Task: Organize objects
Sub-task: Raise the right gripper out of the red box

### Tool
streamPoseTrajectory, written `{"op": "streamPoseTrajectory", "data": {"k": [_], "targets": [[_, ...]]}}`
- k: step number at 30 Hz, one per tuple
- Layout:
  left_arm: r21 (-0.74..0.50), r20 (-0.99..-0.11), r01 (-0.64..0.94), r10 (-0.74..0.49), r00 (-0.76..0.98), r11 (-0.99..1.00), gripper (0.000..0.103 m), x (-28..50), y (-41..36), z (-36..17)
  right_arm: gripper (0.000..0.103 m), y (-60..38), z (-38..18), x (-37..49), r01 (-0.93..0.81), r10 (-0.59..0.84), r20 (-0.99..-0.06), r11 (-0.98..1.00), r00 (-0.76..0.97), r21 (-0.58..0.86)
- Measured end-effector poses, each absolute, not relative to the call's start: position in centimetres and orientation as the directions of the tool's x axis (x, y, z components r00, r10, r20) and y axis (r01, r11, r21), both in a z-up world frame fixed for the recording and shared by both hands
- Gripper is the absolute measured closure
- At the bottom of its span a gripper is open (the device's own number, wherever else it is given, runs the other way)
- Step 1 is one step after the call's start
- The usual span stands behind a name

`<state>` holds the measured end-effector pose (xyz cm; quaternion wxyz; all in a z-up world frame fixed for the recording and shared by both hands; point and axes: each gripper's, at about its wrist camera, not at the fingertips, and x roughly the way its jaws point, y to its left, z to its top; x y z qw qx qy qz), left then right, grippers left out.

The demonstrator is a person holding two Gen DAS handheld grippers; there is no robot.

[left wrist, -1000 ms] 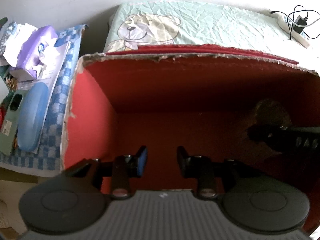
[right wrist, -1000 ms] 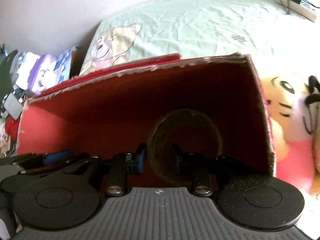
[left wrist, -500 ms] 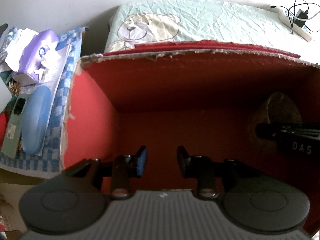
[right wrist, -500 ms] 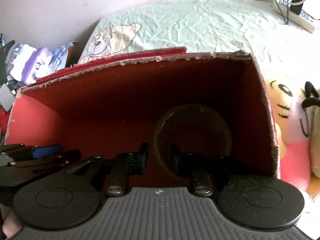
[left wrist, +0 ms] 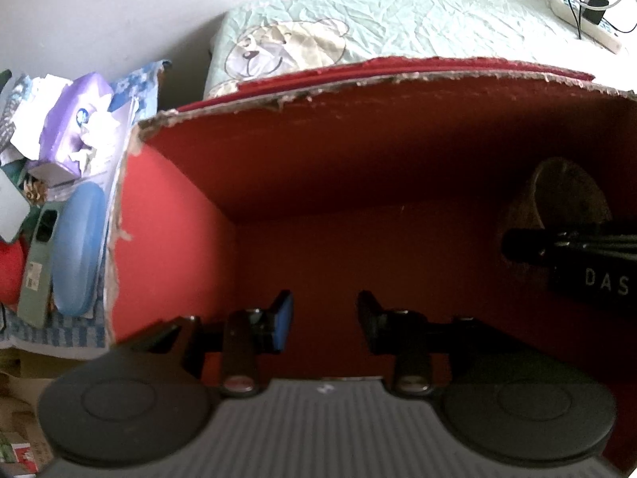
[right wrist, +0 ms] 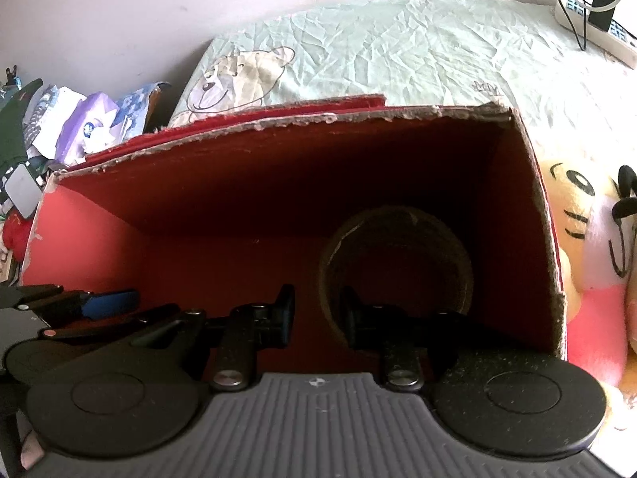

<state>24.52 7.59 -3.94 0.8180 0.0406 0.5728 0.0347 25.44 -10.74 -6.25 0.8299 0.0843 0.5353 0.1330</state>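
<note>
A bed with a pale green sheet fills the back of both views, and a bear drawing is printed on the sheet. On this sheet stands a big red cardboard box, open at the top. Its upper edges are torn and rough, with grey paper showing along the rim. Inside, the box is deep and mostly free: the left half of the floor is bare red, so there is wide room there between the walls.

A yellow and pink plush toy lies outside, touching the right wall of the box. On the left of the box a low surface carries clutter, with a blue oval case just beside the torn left edge and a purple tissue pack behind it.

A round dark cup stands upright on the box floor, in the right part, near the right wall.

The right gripper points down into the box. Its jaws stand a little apart over the left rim of the cup and hold nothing.

The left gripper hangs over the bare left part of the floor. Its jaws are opening and nothing is between them.

A white power strip lies far at the back.
</note>
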Motion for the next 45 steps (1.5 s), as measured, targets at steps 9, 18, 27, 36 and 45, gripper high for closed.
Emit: {"op": "streamPoseTrajectory", "data": {"k": [9,18,27,36,45], "targets": [[0.149,-0.919,-0.023,0.147,0.365,0.989,0.064,24.1,7.2,-3.7,0.076,-10.6,-5.6,24.8,-0.167,0.317,-0.837,0.948,0.447,0.27],[0.216,-0.885,-0.072,0.226,0.407,0.974,0.063,23.1,6.4,-2.4,0.076,-11.4,-4.9,24.2,-0.163,0.357,-0.803,0.934,0.477,0.318],[0.193,-0.863,-0.128,0.23,0.451,0.973,0.063,20.3,5.5,0.2,0.076,-11.8,-2.9,21.0,-0.176,0.322,-0.794,0.947,0.515,0.27],[0.199,-0.827,-0.154,0.25,0.504,0.968,0.057,16.5,2.7,2.9,0.076,-13.4,-0.6,17.1,-0.22,0.337,-0.755,0.941,0.562,0.257],[0.186,-0.82,-0.183,0.255,0.512,0.965,0.057,12.6,0.6,4.3,0.076,-15.3,0.5,13.9,-0.279,0.404,-0.733,0.914,0.547,0.296]]}}
